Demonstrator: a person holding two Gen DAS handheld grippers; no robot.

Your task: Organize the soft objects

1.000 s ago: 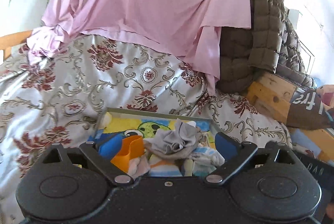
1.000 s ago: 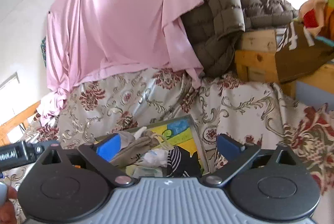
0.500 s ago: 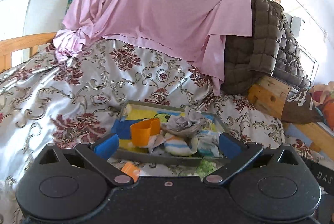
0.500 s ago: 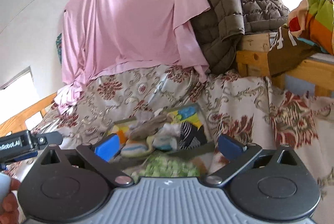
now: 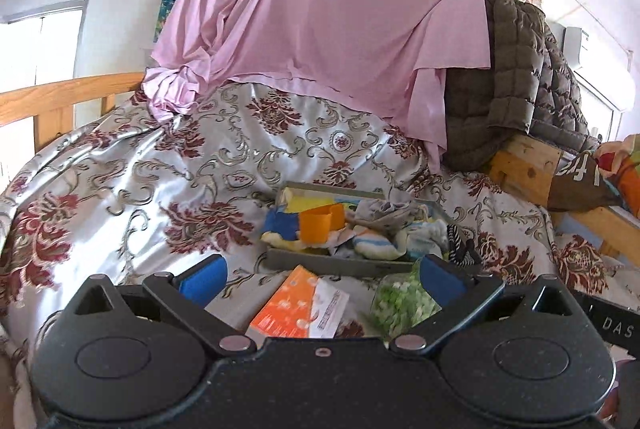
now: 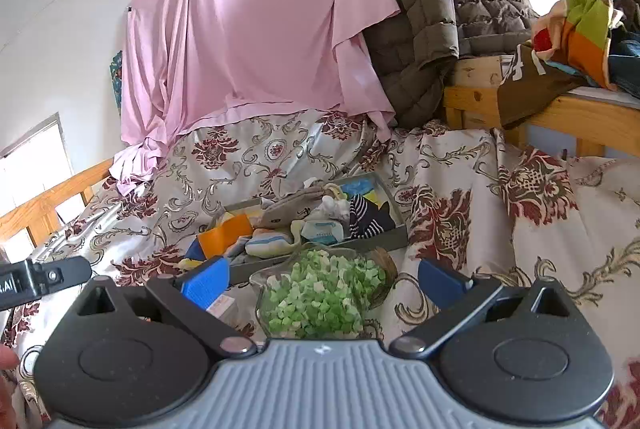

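Both grippers are held back from a grey tray (image 5: 320, 263) that lies on the floral bedspread (image 5: 120, 189), well inside its edges, and neither touches anything. The left gripper (image 5: 320, 275) is seen with its blue pads spread wide and empty; the right gripper (image 6: 322, 279) is likewise spread and empty. The soft things, small socks (image 6: 268, 244) and a grey cloth (image 6: 294, 207) among them, are heaped in the tray together with an orange cup (image 5: 322, 223). From both sets of jaws the tray lies straight ahead and beyond, its long axis running across the line of the fingers. Between the tray's near edge and the jaws two things intervene: a clear bag of green pieces (image 6: 320, 299), directly before the right jaws, and an orange-and-white packet (image 5: 296, 305) before the left. Neither gripper can be judged clearly nearer; a reach over these would probably be needed.
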